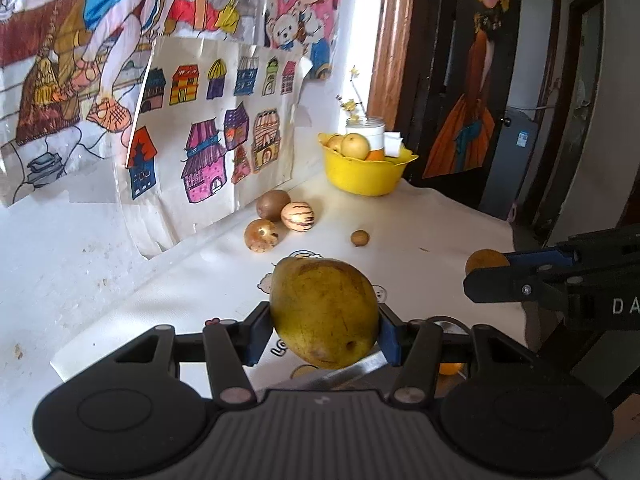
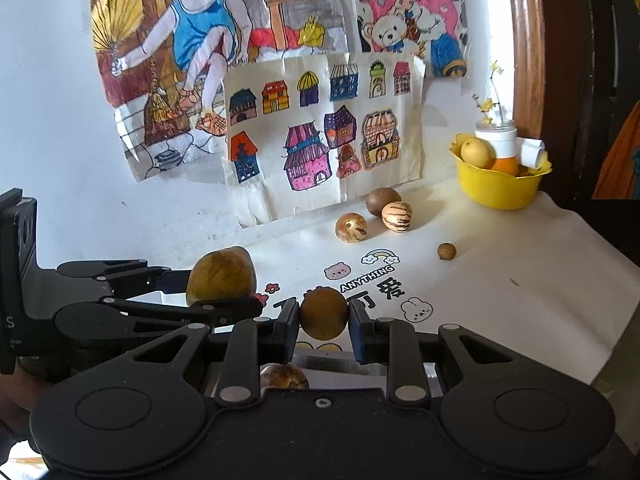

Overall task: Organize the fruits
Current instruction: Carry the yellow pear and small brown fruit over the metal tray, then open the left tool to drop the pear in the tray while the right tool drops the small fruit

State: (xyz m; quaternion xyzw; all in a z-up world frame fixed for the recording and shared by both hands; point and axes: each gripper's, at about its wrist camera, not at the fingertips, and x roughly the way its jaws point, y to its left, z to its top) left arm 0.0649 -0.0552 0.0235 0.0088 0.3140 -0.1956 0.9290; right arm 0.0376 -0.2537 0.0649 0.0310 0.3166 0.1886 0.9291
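My left gripper (image 1: 323, 330) is shut on a large yellow-green mango (image 1: 324, 312), held above the white cloth. In the right wrist view that same mango (image 2: 221, 276) shows at the left between the left gripper's fingers. My right gripper (image 2: 324, 330) is shut on a small round brown fruit (image 2: 324, 313); this fruit (image 1: 486, 262) also appears at the right in the left wrist view. A yellow bowl (image 1: 366, 178) (image 2: 498, 190) with pears and an orange stands at the far right against the wall.
Three fruits lie near the wall: a brown kiwi (image 2: 382, 200), a striped melon-like fruit (image 2: 397, 217) and a blotchy round fruit (image 2: 351, 228). A small brown nut-like fruit (image 2: 446, 251) lies alone. A jar with flowers (image 2: 496, 140) stands behind the bowl. Drawings cover the wall.
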